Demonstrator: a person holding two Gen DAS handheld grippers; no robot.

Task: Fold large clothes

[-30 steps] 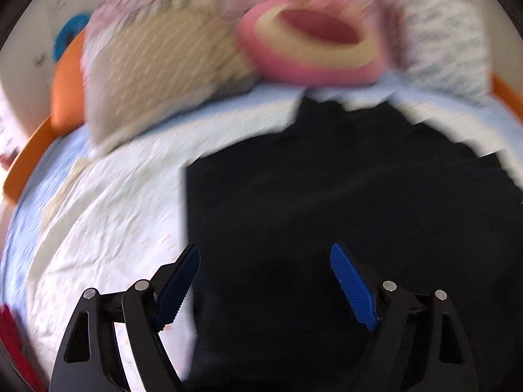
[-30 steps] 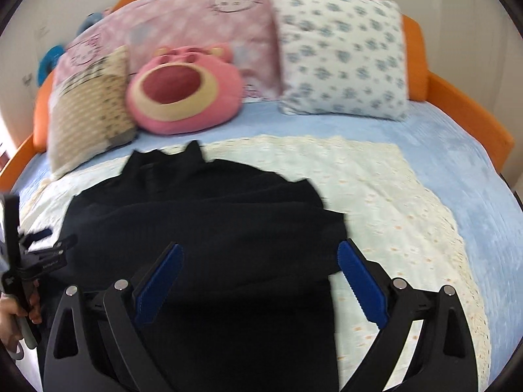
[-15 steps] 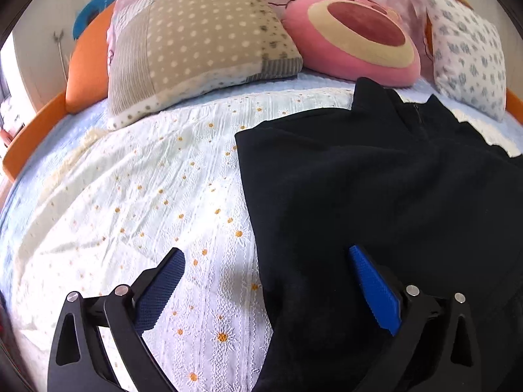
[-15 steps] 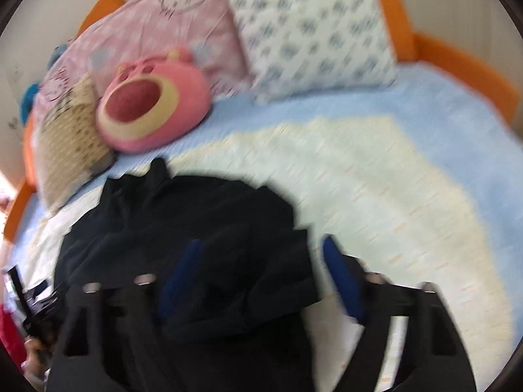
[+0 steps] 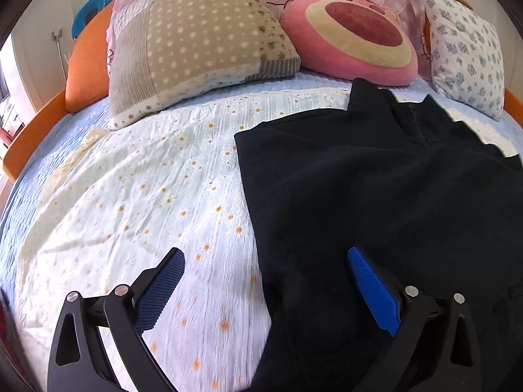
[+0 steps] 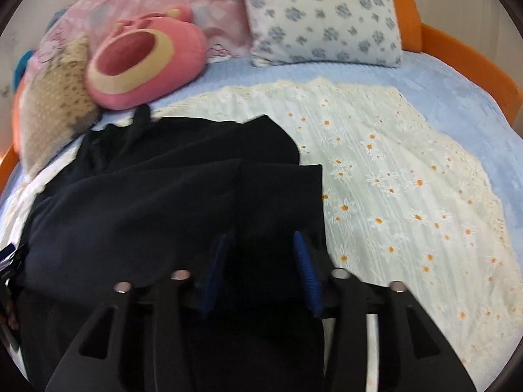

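A large black garment (image 5: 376,196) lies partly folded on a white daisy-print cover (image 5: 147,196) on the bed. My left gripper (image 5: 266,281) is open and straddles the garment's left edge, right finger over the black cloth, left finger over the cover. In the right wrist view the garment (image 6: 163,202) fills the lower left. My right gripper (image 6: 263,261) has its jaws narrowed around black cloth near the garment's right edge; the view is blurred, so a grip cannot be confirmed.
A dotted beige pillow (image 5: 196,39), a pink round plush cushion (image 5: 353,42), a blue-flowered pillow (image 6: 323,16) and a pink Hello Kitty pillow (image 6: 157,3) line the headboard. An orange bed frame (image 6: 457,52) rims the blue sheet (image 6: 457,98).
My right gripper's jaws have narrowed from wide open while moving low over the garment's right side. My left gripper moved left to the garment's left edge and stayed open.
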